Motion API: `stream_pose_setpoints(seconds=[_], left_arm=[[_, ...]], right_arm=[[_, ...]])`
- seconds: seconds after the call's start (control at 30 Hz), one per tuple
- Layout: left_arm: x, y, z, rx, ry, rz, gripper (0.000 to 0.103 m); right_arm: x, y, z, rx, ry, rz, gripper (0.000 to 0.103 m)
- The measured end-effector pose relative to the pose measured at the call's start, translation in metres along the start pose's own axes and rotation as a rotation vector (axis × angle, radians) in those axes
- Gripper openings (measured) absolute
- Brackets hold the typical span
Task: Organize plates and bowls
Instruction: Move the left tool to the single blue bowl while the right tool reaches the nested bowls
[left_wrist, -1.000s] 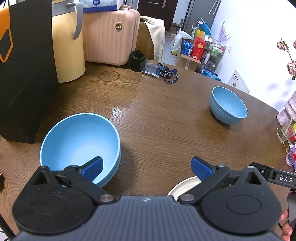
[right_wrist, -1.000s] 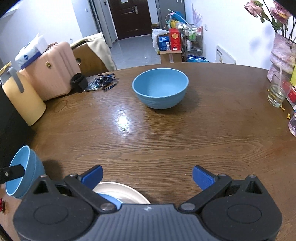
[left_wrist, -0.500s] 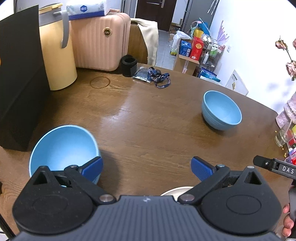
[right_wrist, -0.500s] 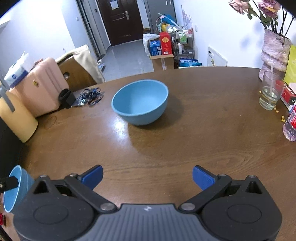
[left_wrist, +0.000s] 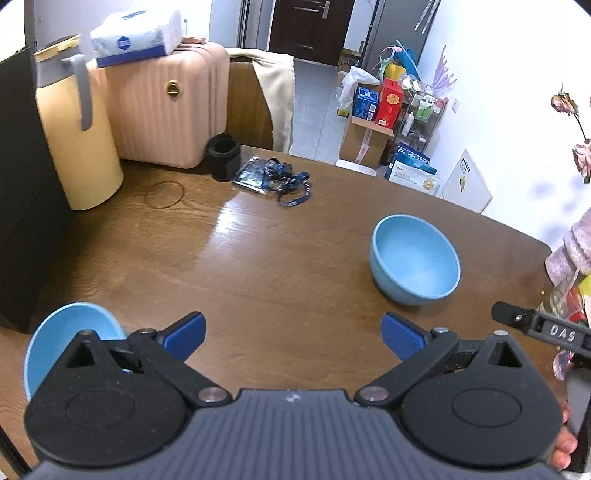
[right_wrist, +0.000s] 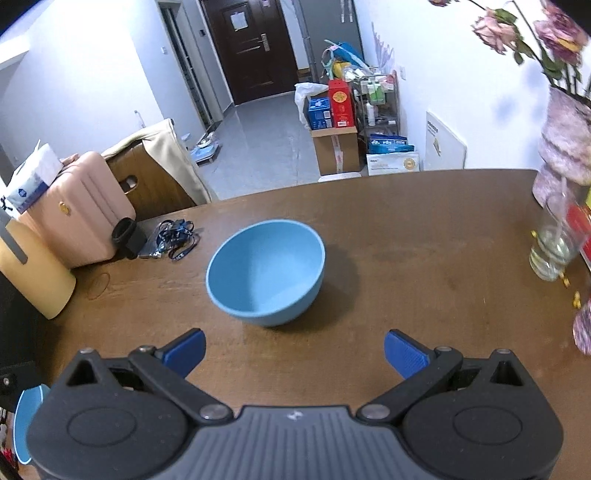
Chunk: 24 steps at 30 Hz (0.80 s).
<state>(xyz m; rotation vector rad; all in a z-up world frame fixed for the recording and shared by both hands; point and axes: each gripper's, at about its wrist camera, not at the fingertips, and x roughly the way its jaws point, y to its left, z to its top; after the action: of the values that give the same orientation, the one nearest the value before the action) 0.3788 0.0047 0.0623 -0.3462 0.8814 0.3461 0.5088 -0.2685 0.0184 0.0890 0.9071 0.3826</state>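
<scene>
Two blue bowls sit on the brown wooden table (right_wrist: 424, 236), well apart from each other. My left gripper (left_wrist: 293, 334) has its blue pads spread wide with nothing between them, over bare wood. In that view the near bowl (left_wrist: 62, 332) lies at about eight o'clock, partly hidden behind my left finger, while the far bowl (left_wrist: 415, 256) stands upright at about two o'clock.

My right gripper (right_wrist: 294, 349) is likewise spread wide and empty. The far bowl (right_wrist: 266, 271) sits just ahead of its fingertips at roughly twelve o'clock, a little toward the left pad, not touching either one. The near bowl (right_wrist: 26, 424) shows only as a sliver at eight o'clock.

Along the table's far left edge, at ten o'clock, stand a yellow jug (left_wrist: 79, 136), a pink suitcase (left_wrist: 166, 107), a black cup (left_wrist: 223, 157) and a tangled blue lanyard (left_wrist: 284, 181). At three o'clock in the right view a drinking glass (right_wrist: 552, 254) stands by a flower vase (right_wrist: 565, 144).
</scene>
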Motion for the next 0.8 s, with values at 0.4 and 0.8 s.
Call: stream_pose_setpoints(seconds=[0.4,0.8], left_arm=[[0.072,-0.070,0.042,-0.052,0.059,0.042,0.103],[0.174,-0.098,0.052,-0.126,0.164,0.152,0.103]], right_arm=[[0.062,-0.026,0.059,-0.012,0.068,0.000,0.103],[0.135,-0.027,0.072,-0.080,0.148,-0.045,0.087]])
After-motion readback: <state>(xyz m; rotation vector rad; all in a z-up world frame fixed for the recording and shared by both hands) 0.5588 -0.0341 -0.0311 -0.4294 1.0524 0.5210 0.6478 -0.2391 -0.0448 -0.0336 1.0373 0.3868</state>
